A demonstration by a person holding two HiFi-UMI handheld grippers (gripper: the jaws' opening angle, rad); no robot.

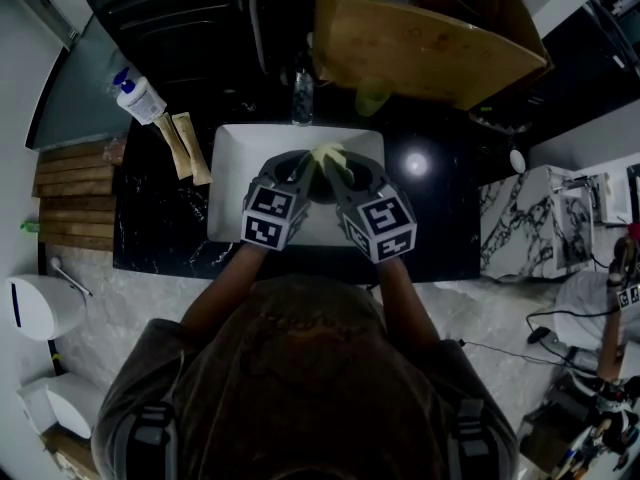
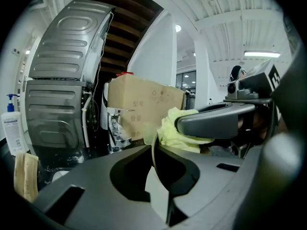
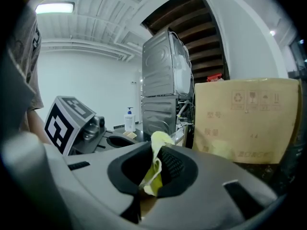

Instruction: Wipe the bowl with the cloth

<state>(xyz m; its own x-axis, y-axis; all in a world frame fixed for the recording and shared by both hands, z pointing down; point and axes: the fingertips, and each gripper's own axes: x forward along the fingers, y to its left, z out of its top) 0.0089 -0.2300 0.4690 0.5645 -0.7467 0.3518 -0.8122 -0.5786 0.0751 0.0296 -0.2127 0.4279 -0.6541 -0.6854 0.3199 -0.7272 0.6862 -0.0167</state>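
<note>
Wiping is looking under way over the white sink (image 1: 228, 173), where both tools are meeting. The left gripper (image 1: 298, 173) is pinching a thin pale rim, which I judge to be the bowl (image 2: 153, 150), holding it edge-on and steady so the other side can work. The right gripper (image 1: 346, 176) is clamping the yellow cloth (image 3: 157, 145) between its ribbed pads, with a loose tuft sticking out past the jaws and pressing against the bowl. Working over the basin is probably deliberate, since drips are falling where they belong.
</note>
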